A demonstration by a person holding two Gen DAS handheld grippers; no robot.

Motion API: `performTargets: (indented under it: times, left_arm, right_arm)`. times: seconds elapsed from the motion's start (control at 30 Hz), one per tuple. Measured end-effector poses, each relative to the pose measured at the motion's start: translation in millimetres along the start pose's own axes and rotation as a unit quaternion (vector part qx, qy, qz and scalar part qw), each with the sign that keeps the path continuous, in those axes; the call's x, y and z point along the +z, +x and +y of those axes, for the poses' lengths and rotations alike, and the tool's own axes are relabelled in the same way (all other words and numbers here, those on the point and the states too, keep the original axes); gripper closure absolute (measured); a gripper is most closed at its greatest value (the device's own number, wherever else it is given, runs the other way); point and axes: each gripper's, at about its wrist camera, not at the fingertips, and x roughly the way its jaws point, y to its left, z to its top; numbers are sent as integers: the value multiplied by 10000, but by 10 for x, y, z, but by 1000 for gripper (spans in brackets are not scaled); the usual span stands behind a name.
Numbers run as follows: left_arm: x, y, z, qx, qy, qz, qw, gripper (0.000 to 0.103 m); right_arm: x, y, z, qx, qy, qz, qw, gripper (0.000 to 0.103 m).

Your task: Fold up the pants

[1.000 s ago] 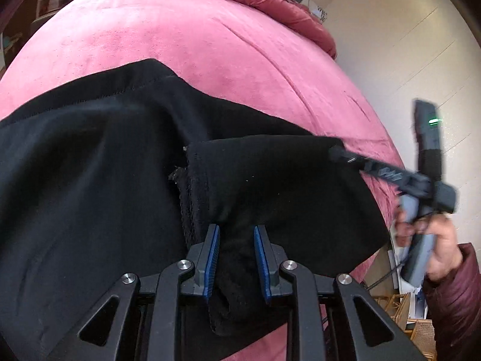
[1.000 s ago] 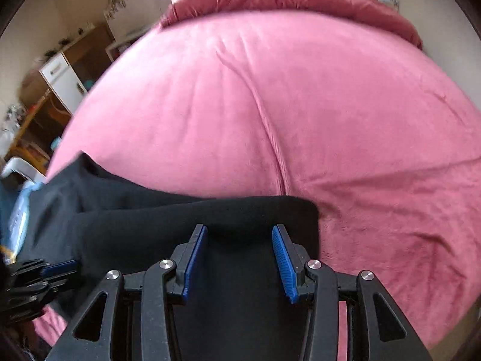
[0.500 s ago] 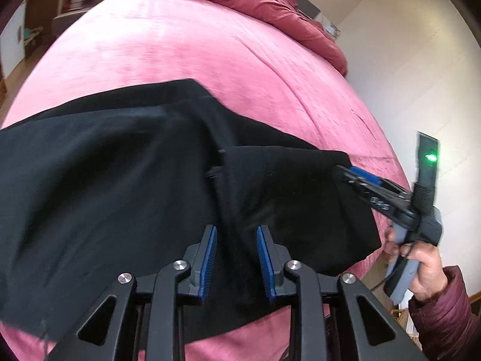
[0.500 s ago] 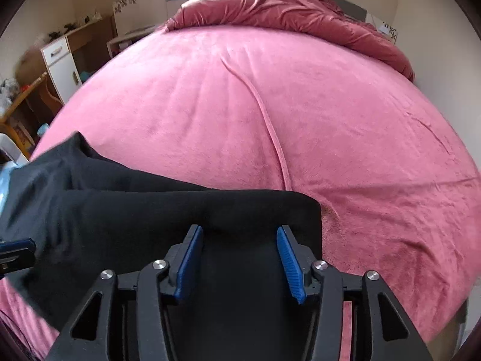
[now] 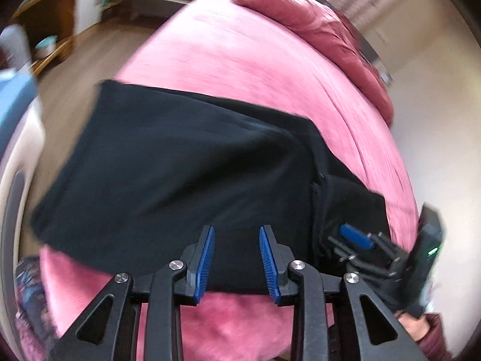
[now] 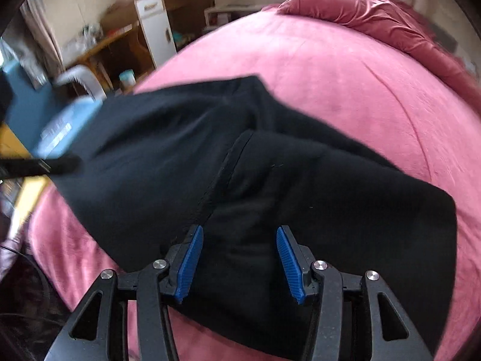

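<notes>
Pink bed [image 5: 270, 69] filling room, crumpled duvet [image 6: 390, 21] lying at its far end. Black pants [image 5: 186, 174] lying across bed's near edge. Your left tool [image 5: 237, 258] hovering over pants, jaws parted, gripping nothing. Your right tool [image 6: 237, 264] doing same, jaws spread wide.

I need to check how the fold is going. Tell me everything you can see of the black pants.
The pants are black, of soft, matte cloth, and lie spread across the pink bedspread, their near edge by the bed's edge. One layer is folded over another, with a stitched seam running along the overlap. Both the left tongs and the right tongs are open over the near edge; whether they touch the cloth is unclear.
</notes>
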Motion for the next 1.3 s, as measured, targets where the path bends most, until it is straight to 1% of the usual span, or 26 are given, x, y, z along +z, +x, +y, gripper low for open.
performTargets:
  times: [0.03,0.07,0.17,0.27,0.37,0.47,0.53,0.57,0.6,0.67,0.7,0.77,0.83,0.87,0.93,1.03,1.1,1.17,1.2,1.23,1.27,1.3]
  left_arm:
    - [-43,-49,80,23,-169,-38,9998,71]
    - [-54,-140,207,60,-377,-86,9992,71]
    - [-127,-378,641,175,-1075,-233,9938,71]
    - [-232,-531,1004,304,-1679,-389,9846,71]
    - [-277,-602,1300,346,-2200,-456,9738,71]
    - [-293,-570,1457,246,-2551,-424,9657,71]
    - [-269,-455,1460,124,-2675,-379,9627,71]
    - [-275,-462,1467,77,-2740,-336,9611,71]
    - [-264,-405,1487,48,-2842,-273,9584,71]
    - [-236,-305,1442,25,-2874,-186,9576,71]
    - [-226,-255,1446,130,-2921,-143,9562,71]
    - [-218,-241,1450,94,-2939,-97,9557,71]
    - [-201,-173,1460,253,-2999,-20,9536,71]
    - [-200,-131,1476,267,-3050,31,9520,71]
    - [-209,-113,1492,272,-3101,32,9503,71]
    - [-197,-92,1498,278,-3103,-2,9502,71]
    - [-197,-89,1508,258,-3177,-46,9478,71]
    - [-186,-94,1478,296,-3103,-182,9500,74]
    - [-171,-114,1422,365,-2965,-273,9540,75]
    - [-156,-125,1385,409,-2851,-332,9571,79]
    - [-120,-149,1300,505,-2592,-444,9635,82]
    - [-92,-150,1238,538,-2402,-534,9677,83]
  right_arm:
    - [-1,43,54,-103,-84,-10,9999,50]
    - [0,61,64,-119,-56,-44,9999,49]
    - [1,42,11,33,176,-30,9998,49]
    - [-26,31,-65,143,267,-58,9995,49]
    - [-56,9,-66,124,282,-88,9995,49]
    - [-21,65,-113,96,293,-95,9995,49]
    - [-12,67,-115,88,285,-98,9995,49]
    - [12,92,-128,94,276,-97,9995,49]
    - [12,92,-132,99,283,-96,9995,49]
    - [22,114,-120,108,292,-88,9995,48]
    - [24,117,-121,108,295,-85,9995,48]
    - [21,115,-126,107,292,-87,9995,48]
    - [21,122,-135,110,290,-94,9995,48]
    - [23,130,-130,107,285,-96,9995,48]
    - [24,135,-134,108,287,-101,9995,48]
    - [21,140,-143,114,292,-111,9994,48]
    - [20,143,-144,112,296,-120,9994,47]
    - [18,140,-142,112,296,-128,9994,47]
    - [16,140,-143,114,298,-132,9994,47]
    - [12,141,-147,118,298,-138,9994,47]
    - [11,141,-147,120,298,-142,9994,47]
    - [10,140,-146,119,302,-145,9994,47]
